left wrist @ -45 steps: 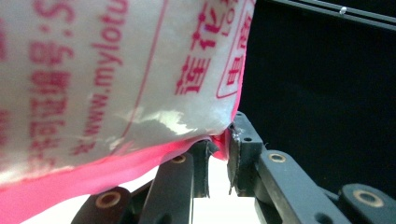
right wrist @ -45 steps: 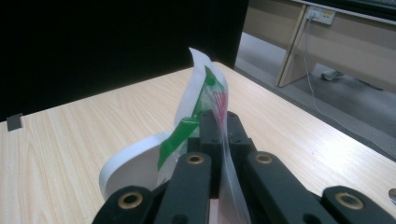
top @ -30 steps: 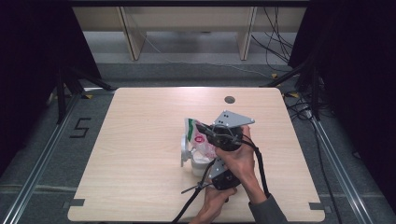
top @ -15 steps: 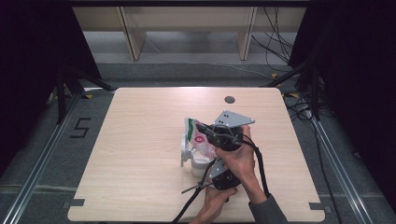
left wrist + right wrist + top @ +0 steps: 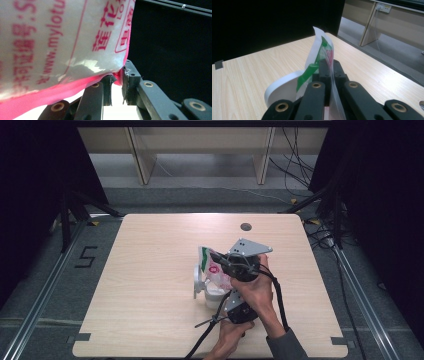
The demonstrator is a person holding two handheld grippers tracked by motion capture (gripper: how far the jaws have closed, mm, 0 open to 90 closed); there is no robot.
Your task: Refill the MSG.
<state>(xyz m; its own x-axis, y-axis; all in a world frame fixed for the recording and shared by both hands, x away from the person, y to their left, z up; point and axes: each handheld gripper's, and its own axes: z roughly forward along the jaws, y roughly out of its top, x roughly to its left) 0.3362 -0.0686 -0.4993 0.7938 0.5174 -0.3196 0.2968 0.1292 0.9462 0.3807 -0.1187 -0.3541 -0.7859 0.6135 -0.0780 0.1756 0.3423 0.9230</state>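
pouch (image 5: 216, 268) tilted over white cup (image 5: 214, 296) — contents unseen

- Change since the earlier pictures, as I see it: none visible.
- My right gripper (image 5: 220, 261), my left gripper (image 5: 226, 296), the printed bag (image 5: 214, 268): no shift in place or grip that I can make out.

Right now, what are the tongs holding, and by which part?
Both hold the plastic bag: the right tongs pinch its thin upper edge, and the left tongs grip its pink bottom corner.
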